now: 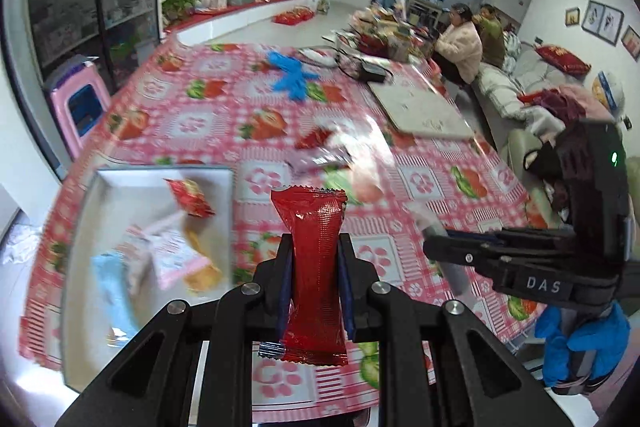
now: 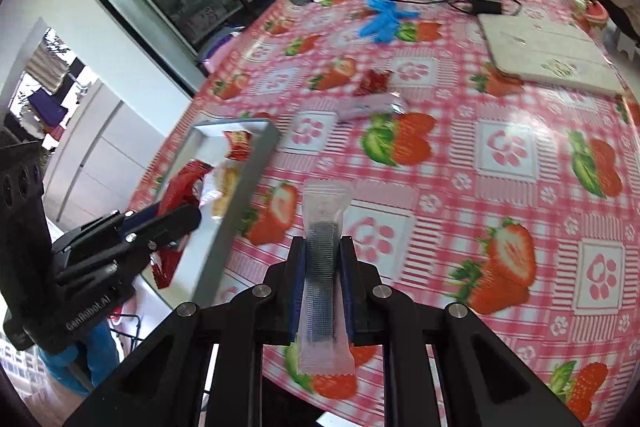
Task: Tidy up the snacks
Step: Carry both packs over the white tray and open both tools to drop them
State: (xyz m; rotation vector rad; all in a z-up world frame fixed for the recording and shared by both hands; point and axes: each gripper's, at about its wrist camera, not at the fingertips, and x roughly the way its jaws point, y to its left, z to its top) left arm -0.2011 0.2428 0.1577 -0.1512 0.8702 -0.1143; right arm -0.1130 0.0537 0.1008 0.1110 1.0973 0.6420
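My left gripper (image 1: 314, 279) is matt black plastic with bright metal pivot pins, and the red packet (image 1: 314, 275) it pinches is glossy foil with fine crosswise ribbing and crimped ends. My right gripper (image 2: 322, 291), same matt plastic and blue pads (image 2: 297, 291), grips a frosted, semi-clear film sachet (image 2: 325, 279) with a dark mesh-textured core showing through. Under both, the tablecloth (image 2: 500, 155) looks like slick vinyl catching glare, and the tray (image 1: 80, 227) at its left edge has a smooth, dull white floor holding shiny wrappers.
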